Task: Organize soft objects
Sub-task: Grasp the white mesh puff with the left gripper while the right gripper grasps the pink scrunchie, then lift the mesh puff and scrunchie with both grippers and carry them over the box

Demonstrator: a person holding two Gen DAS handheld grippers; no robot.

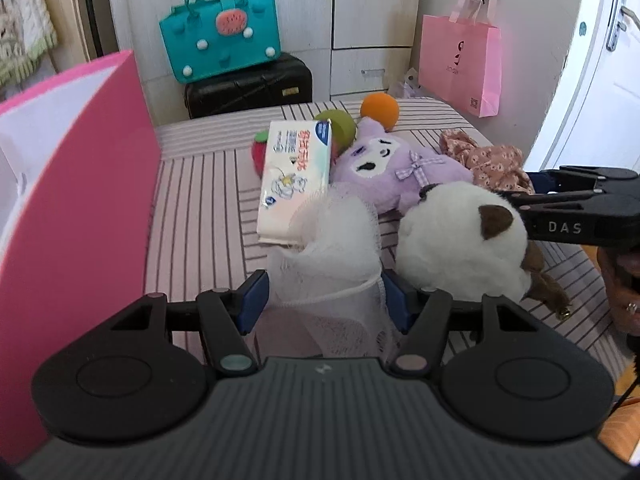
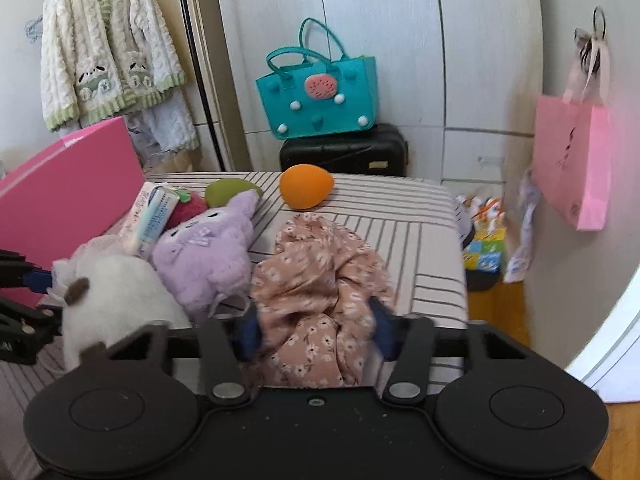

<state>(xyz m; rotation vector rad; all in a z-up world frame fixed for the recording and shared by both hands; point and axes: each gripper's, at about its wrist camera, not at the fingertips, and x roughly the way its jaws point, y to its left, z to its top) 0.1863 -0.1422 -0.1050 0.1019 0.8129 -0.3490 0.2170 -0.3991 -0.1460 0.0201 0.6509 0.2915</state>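
Observation:
My left gripper is shut on a white mesh bath pouf over the striped bed. My right gripper is closed around a pink floral cloth, which bunches between its blue pads. Beside them lie a white plush with brown ears, a purple plush, a tissue pack, a red strawberry toy, a green ball and an orange ball. The right gripper shows at the right of the left wrist view.
A large pink bag stands open at the bed's left. A teal felt bag sits on a black case behind the bed. A pink paper bag hangs on the wall at right. A cardigan hangs at left.

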